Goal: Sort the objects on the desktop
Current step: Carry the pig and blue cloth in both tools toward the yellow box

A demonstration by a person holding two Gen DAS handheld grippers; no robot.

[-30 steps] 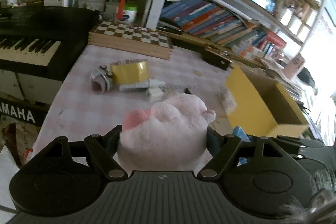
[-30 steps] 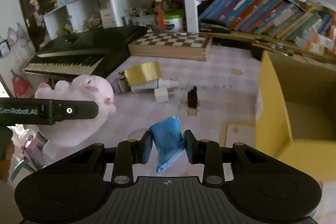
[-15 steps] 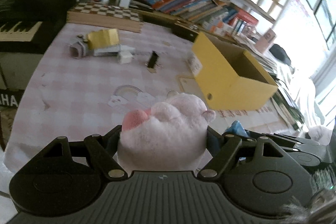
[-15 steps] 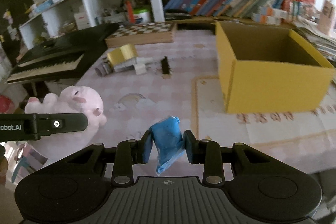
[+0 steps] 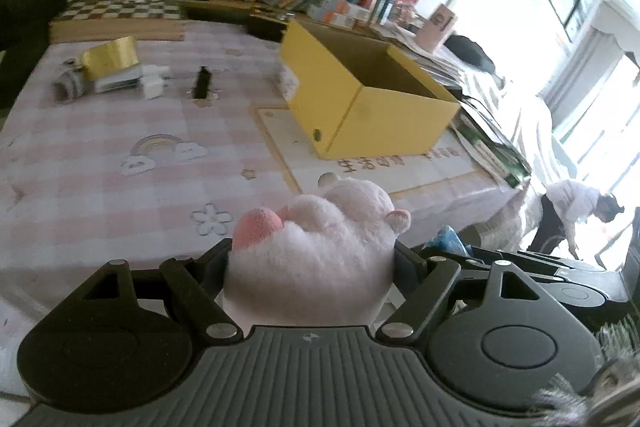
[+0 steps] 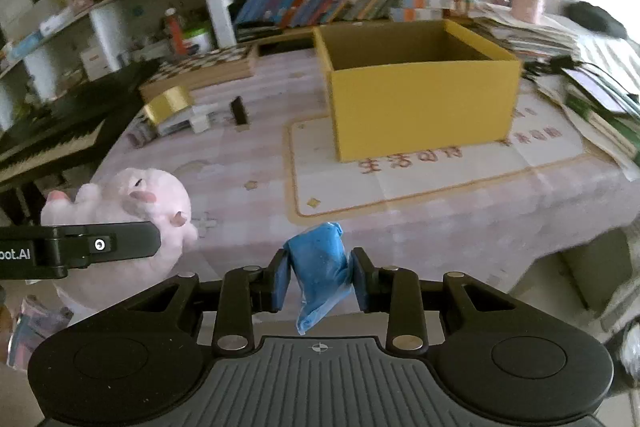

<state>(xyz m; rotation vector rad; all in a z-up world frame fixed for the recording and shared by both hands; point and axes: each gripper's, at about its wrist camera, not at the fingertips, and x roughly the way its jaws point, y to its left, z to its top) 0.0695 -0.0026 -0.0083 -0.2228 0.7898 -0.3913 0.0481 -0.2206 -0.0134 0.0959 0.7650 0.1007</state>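
Note:
A pink plush pig (image 5: 320,247) fills my left gripper (image 5: 312,267), whose jaws are shut on its body; the same pig (image 6: 132,203) shows at the left of the right wrist view, held over the table's near edge. My right gripper (image 6: 320,275) is shut on a crumpled blue packet (image 6: 320,267), also near the front edge. An open yellow cardboard box (image 6: 420,99) stands on a printed mat (image 6: 420,183) further back on the pink checked tablecloth (image 5: 100,163); the box (image 5: 360,99) looks empty from here.
At the far left of the table lie a gold tape roll (image 5: 108,57), a white box, a small grey item and a black clip (image 5: 202,85). A chessboard (image 5: 116,15), bookshelves and a keyboard (image 6: 44,147) border the table. A person (image 5: 568,215) bends at the right.
Both grippers swung to the right along the table's front with their loads still held. The yellow box moved from the right edge toward the middle of both views; the keyboard slid out at left.

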